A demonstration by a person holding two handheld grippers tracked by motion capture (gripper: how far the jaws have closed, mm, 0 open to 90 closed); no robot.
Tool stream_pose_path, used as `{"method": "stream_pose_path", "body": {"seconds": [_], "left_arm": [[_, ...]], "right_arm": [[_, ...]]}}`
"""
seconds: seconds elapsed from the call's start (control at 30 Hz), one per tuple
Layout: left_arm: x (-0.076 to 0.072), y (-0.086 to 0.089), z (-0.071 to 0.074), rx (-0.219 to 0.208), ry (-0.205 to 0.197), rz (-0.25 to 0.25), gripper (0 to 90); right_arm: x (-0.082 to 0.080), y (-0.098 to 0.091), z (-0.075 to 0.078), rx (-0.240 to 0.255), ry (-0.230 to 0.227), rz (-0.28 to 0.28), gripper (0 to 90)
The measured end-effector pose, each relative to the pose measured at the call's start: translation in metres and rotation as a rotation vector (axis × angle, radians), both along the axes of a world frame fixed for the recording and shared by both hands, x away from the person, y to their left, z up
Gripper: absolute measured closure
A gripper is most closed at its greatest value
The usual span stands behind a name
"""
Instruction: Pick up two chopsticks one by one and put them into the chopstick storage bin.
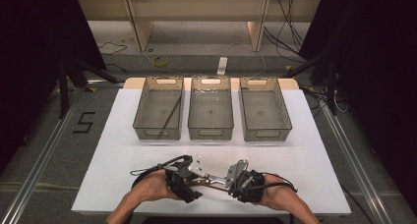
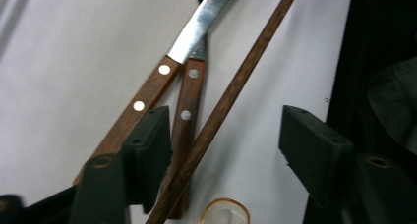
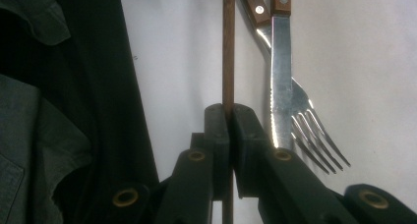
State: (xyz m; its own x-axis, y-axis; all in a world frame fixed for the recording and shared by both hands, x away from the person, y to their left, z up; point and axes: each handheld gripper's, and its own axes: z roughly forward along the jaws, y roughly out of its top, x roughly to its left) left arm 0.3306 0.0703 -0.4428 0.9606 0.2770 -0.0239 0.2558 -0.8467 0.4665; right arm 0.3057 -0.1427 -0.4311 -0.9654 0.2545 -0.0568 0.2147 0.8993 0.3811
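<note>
White table [image 1: 123, 150], right tool [image 3: 230, 117] pinching chopstick [image 3: 228, 47]

R gripper [image 3: 230, 118] jaws pinched tight on a thin dark wooden stick [image 3: 228, 47], which runs straight up from the pads and also pokes out below them. Just right of the jaws, on white tabletop [image 3: 364, 57]: serrated knife [image 3: 280, 86] lying over a fork [image 3: 314, 135], both w/ riveted wood handles, tines pointing down-right.

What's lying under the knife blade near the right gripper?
A fork lies under the knife: its tines fan out past the blade's edge. The blade covers the fork's neck, so that part is hidden.
</note>
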Motion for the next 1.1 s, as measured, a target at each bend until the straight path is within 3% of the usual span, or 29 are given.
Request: {"method": "stream_pose_path", "body": {"seconds": [0.27, 0.53, 0.73, 0.9, 1.03, 1.1], "left_arm": [[-0.002, -0.002, 0.001, 0.006, 0.039, -0.039, 54.4], [-0.004, -0.003, 0.000, 0.056, 0.041, -0.096, 71.6], [-0.007, -0.004, 0.002, 0.085, 0.046, -0.141, 76.7], [-0.010, -0.006, 0.002, 0.079, 0.064, -0.170, 79.2], [-0.016, -0.009, 0.002, 0.094, 0.071, -0.217, 83.3], [-0.016, -0.010, 0.004, 0.095, 0.060, -0.208, 83.4]], "right_arm": [[-0.004, 0.001, 0.002, 0.000, -0.015, 0.051, 86.5], [-0.008, 0.002, 0.003, 0.000, -0.008, 0.103, 86.5], [-0.008, 0.002, 0.002, -0.005, 0.004, 0.120, 86.4], [-0.008, -0.001, 0.002, -0.004, 0.004, 0.127, 85.4], [-0.005, -0.003, 0.000, -0.009, 0.012, 0.103, 80.7], [-0.005, -0.003, 0.000, -0.002, 0.011, 0.084, 79.1]]}}
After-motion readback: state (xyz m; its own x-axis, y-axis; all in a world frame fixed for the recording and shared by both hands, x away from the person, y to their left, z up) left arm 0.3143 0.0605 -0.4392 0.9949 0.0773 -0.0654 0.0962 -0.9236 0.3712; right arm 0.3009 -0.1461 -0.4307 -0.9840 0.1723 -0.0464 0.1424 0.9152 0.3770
